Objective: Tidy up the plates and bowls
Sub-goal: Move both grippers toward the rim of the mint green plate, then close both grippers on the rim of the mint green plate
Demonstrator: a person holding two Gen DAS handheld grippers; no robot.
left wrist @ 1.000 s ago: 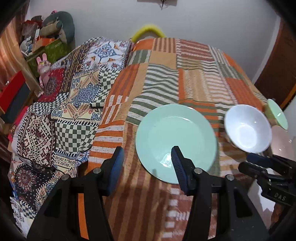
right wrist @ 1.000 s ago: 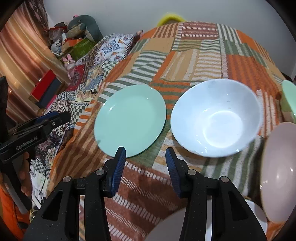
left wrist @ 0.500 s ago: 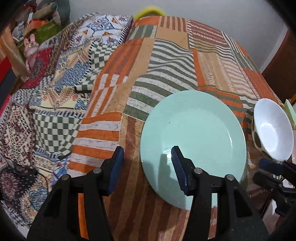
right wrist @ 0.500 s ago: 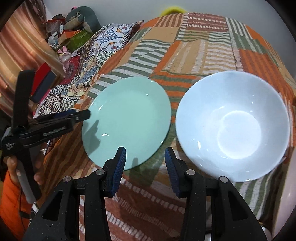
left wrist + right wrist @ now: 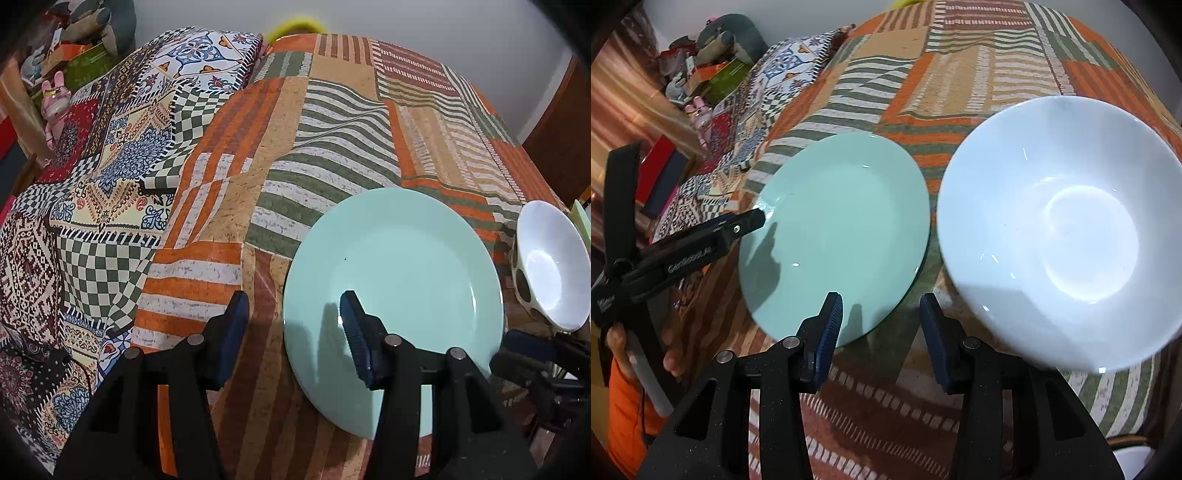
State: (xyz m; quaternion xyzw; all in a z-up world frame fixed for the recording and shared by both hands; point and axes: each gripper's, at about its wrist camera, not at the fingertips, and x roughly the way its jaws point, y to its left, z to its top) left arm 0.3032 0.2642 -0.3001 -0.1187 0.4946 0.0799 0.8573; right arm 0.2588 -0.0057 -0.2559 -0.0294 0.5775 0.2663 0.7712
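Left tool (image 5: 293, 325) closing, pads straddling the mint plate's (image 5: 402, 269) 9 o'clock rim, not pinching it. Right tool (image 5: 881, 323) spread over the gap between plate and white bowl (image 5: 1067, 229); bowl sits at the plate's 3 o'clock on the patchwork bench (image 5: 332, 122).

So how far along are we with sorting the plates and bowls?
Nothing looks stacked yet. The green plate and white bowl lie apart on the tablecloth. The left tool straddles the plate's near rim, jaws closing but not yet gripping; the right tool hangs open, holding nothing. Grasping and stacking remain.
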